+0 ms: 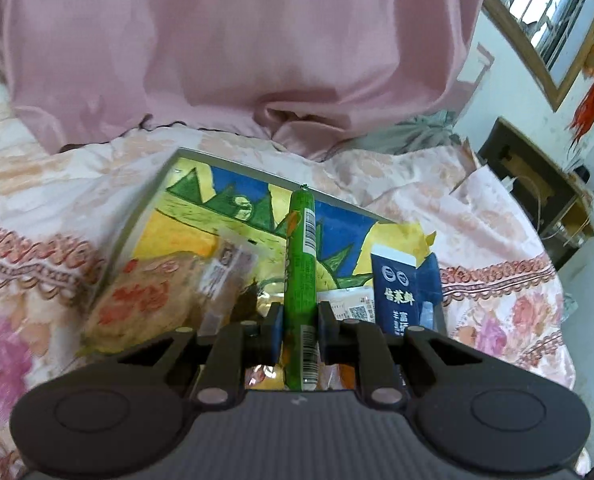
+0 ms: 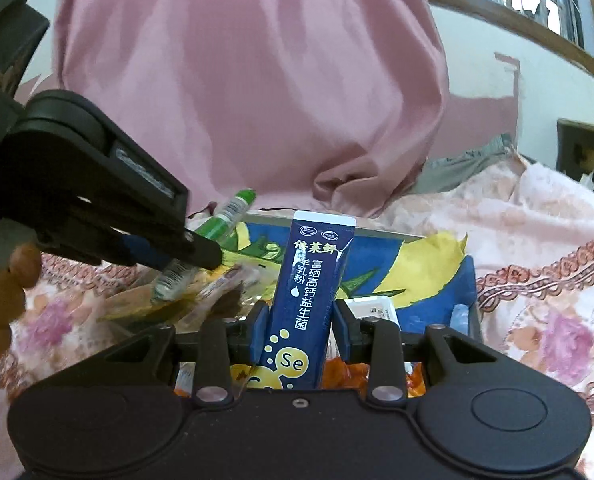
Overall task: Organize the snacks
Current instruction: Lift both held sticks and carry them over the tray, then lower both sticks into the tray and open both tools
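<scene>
My left gripper (image 1: 300,326) is shut on a green sausage stick (image 1: 301,264) that points forward over a colourful painted tray (image 1: 201,204). In the right wrist view the left gripper (image 2: 193,254) holds that green stick (image 2: 217,224) at the left. My right gripper (image 2: 300,326) is shut on a dark blue sachet with Chinese text (image 2: 311,280), held upright over the tray (image 2: 437,284). The blue sachet also shows in the left wrist view (image 1: 397,284). Several snack packets lie in the tray: a beige one with red print (image 1: 145,296) and a white one (image 2: 371,306).
The tray sits on a floral pink bedspread (image 1: 497,240). A pink cloth (image 1: 237,48) hangs behind it. A dark wooden cabinet (image 1: 537,184) and a window (image 1: 553,12) are at the right. Orange packets (image 2: 349,380) lie under my right gripper.
</scene>
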{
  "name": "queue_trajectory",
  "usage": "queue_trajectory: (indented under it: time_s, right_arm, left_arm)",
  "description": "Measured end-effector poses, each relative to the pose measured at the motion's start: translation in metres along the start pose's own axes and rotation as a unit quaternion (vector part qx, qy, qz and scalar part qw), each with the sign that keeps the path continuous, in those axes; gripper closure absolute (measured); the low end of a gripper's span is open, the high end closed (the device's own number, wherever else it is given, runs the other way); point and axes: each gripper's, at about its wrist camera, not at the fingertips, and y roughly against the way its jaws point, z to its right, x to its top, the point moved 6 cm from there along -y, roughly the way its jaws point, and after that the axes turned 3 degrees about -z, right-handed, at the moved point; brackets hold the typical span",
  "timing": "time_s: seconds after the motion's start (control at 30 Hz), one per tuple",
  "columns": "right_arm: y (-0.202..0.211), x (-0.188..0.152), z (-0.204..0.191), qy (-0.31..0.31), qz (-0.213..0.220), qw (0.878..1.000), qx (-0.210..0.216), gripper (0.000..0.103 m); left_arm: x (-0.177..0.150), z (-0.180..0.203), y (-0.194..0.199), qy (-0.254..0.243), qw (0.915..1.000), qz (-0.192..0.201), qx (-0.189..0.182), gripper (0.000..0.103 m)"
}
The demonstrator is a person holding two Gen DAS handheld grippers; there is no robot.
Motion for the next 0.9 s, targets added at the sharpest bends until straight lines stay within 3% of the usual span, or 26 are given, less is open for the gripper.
queue_trajectory:
  time_s: [0.3, 0.53, 0.73, 0.9]
  right_arm:
    - [-0.041, -0.017, 0.021, -0.011, -0.031, 0.999, -0.016, 0.066]
    - [-0.052, -0.029, 0.033, -0.036, -0.054, 0.998, -0.016, 0.064]
    - [-0.049, -0.029, 0.033, -0.036, -0.05, 0.998, -0.022, 0.044]
    - [-0.043, -0.025, 0.036, -0.041, -0.046, 0.998, -0.026, 0.035]
  left_arm:
    - [-0.005, 0.0, -0.05, -0.002, 0.9993, -0.031, 0.02, 0.085]
    - [-0.013, -0.002, -0.066, -0.017, 0.9978, -0.051, 0.04, 0.084]
    - [-0.012, -0.002, -0.06, -0.017, 0.9975, -0.055, 0.04, 0.081]
    - [-0.011, 0.0, -0.043, -0.019, 0.9981, -0.044, 0.038, 0.064]
